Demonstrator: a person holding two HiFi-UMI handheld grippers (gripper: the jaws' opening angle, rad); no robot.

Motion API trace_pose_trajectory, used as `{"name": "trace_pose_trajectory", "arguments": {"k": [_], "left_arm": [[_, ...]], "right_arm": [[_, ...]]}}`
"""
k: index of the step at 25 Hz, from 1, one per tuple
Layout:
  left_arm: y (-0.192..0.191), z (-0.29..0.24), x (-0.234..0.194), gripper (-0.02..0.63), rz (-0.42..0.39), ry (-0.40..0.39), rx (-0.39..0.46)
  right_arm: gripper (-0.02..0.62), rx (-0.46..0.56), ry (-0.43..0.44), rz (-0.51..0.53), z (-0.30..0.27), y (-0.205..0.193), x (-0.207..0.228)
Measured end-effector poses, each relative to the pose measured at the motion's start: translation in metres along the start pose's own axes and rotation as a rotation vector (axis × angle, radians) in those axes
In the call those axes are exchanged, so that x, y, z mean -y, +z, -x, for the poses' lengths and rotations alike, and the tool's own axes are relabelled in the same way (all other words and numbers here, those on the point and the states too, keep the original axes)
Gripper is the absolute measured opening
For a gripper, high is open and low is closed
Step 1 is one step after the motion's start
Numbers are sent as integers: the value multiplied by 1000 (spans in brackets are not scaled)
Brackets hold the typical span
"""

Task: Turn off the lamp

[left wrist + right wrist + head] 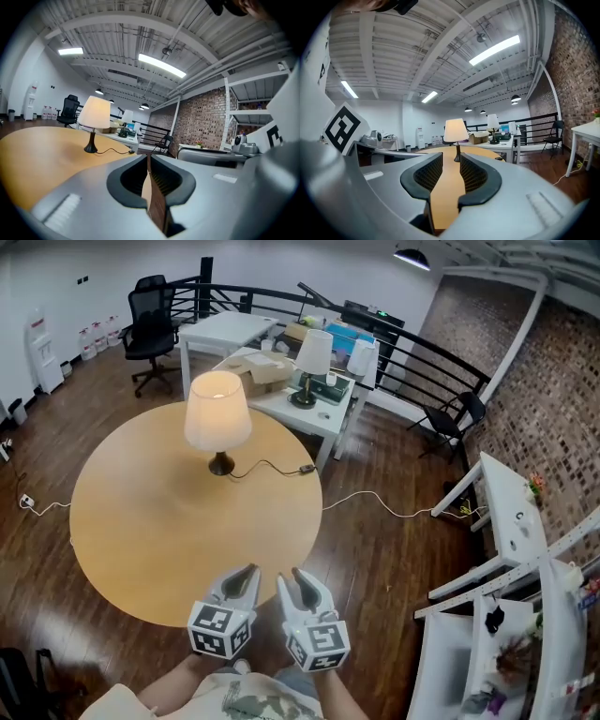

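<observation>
Fingers of the left gripper (148, 158) are clenched tip to tip with nothing between them. Those of the right gripper (451, 156) stand apart and are empty: only the tabletop shows through the gap. In the head view both grippers sit side by side at the near edge of the round, light wooden table (178, 540), close to the person's body and pointing across it.

The task's thing, the small table lamp with a cream fabric shade and a dark stem and base (217, 415), stands upright on the far part of that table, well apart from both grippers. Its shade glows, so it is plainly on. A thin black cord (267, 465) runs from the base toward the table's right edge and ends at a small dark block (307, 468). That block may be an inline switch, though it is too small here to be sure.

As for progress, nothing of the task itself is done. The lamp is lit and untouched, and neither gripper is near it or the cord. What remains is the whole of it: reach across the table, find the switch on the cord or on the lamp, and work it until the shade goes dark.
</observation>
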State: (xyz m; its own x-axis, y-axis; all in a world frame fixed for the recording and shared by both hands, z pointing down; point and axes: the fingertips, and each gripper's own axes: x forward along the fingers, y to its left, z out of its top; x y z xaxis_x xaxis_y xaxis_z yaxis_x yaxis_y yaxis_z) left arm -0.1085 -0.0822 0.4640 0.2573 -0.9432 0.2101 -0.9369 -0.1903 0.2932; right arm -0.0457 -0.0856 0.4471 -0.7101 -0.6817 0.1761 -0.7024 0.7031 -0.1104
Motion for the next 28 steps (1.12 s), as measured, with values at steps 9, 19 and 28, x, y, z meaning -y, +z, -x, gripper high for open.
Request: {"name": "trace_pose_trajectory", "arguments": {"k": [9,19,28], "left_arm": [[4,-73,-10,-5,1,150,18],[15,-165,32,-5,6,267,11],[20,-209,40,-5,25,392,35]], "right_arm": [[117,10,99,1,-48,12,81],[137,-30,229,5,-78,28,180],[141,-56,312,60,-95,31,238]]}}
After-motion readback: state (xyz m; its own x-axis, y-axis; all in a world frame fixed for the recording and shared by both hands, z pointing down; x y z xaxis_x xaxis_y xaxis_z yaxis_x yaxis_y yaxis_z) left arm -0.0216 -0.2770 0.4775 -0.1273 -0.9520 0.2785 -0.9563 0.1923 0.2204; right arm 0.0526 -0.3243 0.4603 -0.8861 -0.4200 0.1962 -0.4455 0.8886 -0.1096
